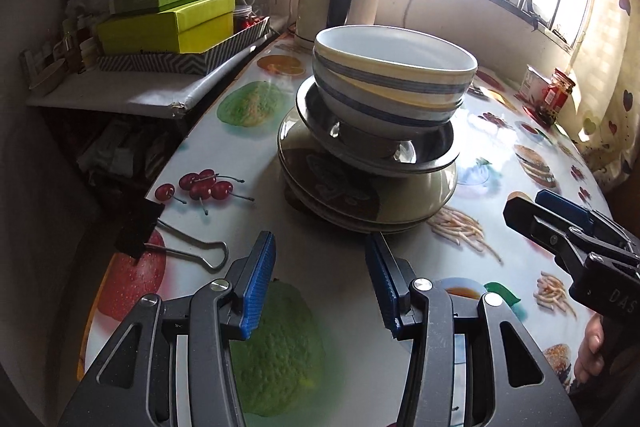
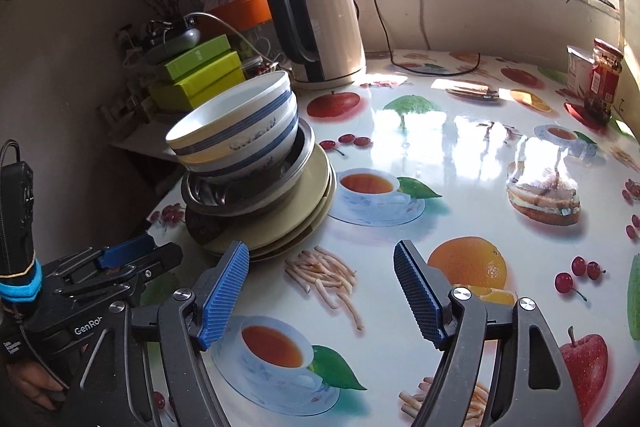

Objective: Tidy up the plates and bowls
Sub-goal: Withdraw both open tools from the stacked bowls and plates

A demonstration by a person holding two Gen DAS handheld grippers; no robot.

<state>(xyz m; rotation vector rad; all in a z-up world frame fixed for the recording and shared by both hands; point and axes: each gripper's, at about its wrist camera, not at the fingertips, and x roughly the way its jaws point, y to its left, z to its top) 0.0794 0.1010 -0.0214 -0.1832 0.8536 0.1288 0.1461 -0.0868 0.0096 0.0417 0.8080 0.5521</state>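
Glossy glazed ceramic bowls (image 1: pixel 394 75) sit in a shiny metal dish (image 1: pixel 432 151) on a slick, reflective tablecloth (image 2: pixel 440 155).

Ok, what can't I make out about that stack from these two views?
- Plate count: bottom plates overlap, and their far edges are hidden by the metal dish in both views.
- Metal dish interior: covered by the striped bowls.
- Bowl count: nested rims only, seemingly two.
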